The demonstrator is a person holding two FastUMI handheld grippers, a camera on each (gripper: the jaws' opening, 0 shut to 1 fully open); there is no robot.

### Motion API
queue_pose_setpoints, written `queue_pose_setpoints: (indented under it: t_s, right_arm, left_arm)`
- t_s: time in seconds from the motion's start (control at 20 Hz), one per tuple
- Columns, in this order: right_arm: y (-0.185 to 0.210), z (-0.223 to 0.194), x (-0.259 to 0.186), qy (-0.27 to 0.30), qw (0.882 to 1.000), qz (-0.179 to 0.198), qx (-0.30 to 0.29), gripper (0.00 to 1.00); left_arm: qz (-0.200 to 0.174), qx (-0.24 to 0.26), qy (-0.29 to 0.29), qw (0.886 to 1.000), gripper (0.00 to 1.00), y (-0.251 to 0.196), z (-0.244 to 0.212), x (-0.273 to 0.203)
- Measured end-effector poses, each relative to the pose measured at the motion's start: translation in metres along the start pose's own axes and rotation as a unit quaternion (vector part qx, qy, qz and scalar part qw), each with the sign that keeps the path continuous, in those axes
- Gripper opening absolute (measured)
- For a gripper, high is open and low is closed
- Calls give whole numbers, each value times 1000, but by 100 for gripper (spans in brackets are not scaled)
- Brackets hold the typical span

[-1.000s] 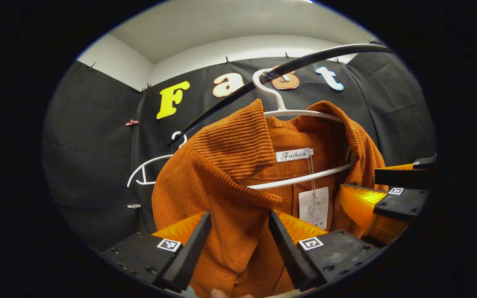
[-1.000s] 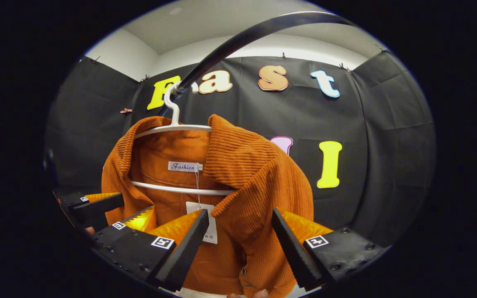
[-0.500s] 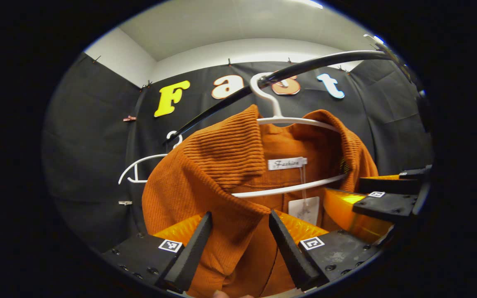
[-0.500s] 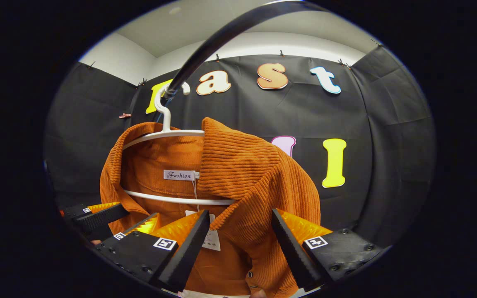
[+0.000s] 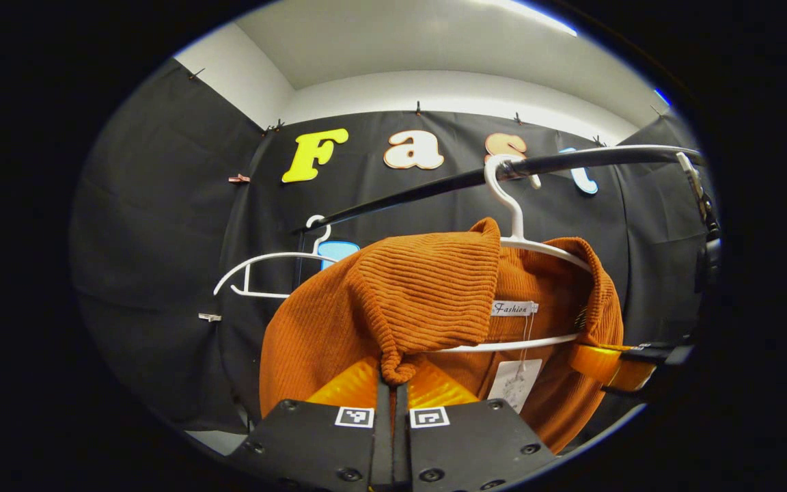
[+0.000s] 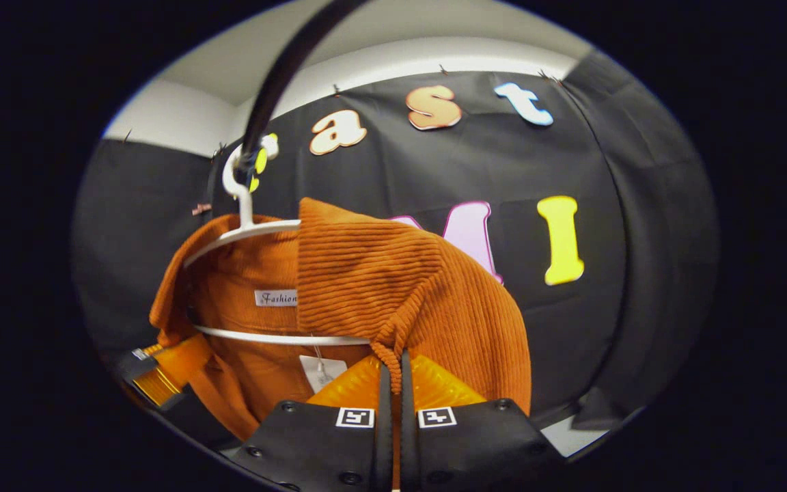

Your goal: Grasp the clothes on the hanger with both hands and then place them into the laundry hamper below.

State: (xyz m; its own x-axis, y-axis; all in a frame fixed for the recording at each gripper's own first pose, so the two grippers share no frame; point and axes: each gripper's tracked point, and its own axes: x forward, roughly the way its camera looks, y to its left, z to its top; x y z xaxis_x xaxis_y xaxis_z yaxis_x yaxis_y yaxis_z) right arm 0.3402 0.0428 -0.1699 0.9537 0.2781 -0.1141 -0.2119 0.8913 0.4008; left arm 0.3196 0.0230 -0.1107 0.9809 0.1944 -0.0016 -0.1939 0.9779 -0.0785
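On the black rail (image 5: 434,190), an orange corduroy jacket (image 5: 427,294) hangs from a white hanger (image 5: 513,225), with a second bare hanger (image 5: 264,273) farther along toward the rail's far end. Both tools are pinched together on the jacket's collar: the left gripper (image 5: 393,383) clamps one collar tip, the right gripper (image 6: 393,372) the other. Beyond the jacket's edge, each view shows the other gripper.
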Motion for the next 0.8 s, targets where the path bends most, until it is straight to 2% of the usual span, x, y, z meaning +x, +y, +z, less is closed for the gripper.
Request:
queue_pose_setpoints:
  t_s: [0.05,0.1,0.2,0.4,0.5,0.6,0.7,0.8]
  right_arm:
    - [-2,-3,-5,20,1000,7,17,8]
    - [0,-6,5,28,999,24,34,4]
    - [5,-4,0,58,994,53,72,4]
    - [6,-8,-7,149,973,99,148,4]
    - [0,-11,-17,200,961,104,157,4]
    - [-1,-5,-27,232,956,113,140,4]
    - [-10,11,-30,226,963,103,106,4]
    - [-16,43,-25,185,972,102,101,4]
  left_arm:
    - [-1,-2,7,1000,5,2,1,1]
    - [-5,-5,16,1000,3,0,0,2]
    - [-8,-3,36,999,5,1,-4,1]
    - [-50,-19,96,994,5,-5,-5,-3]
    - [-78,-36,135,987,5,-7,0,-9]
    - [-100,-58,154,981,5,-5,15,-16]
    - [-101,-71,142,982,5,7,40,-18]
    - [-88,-60,129,986,5,24,57,-14]
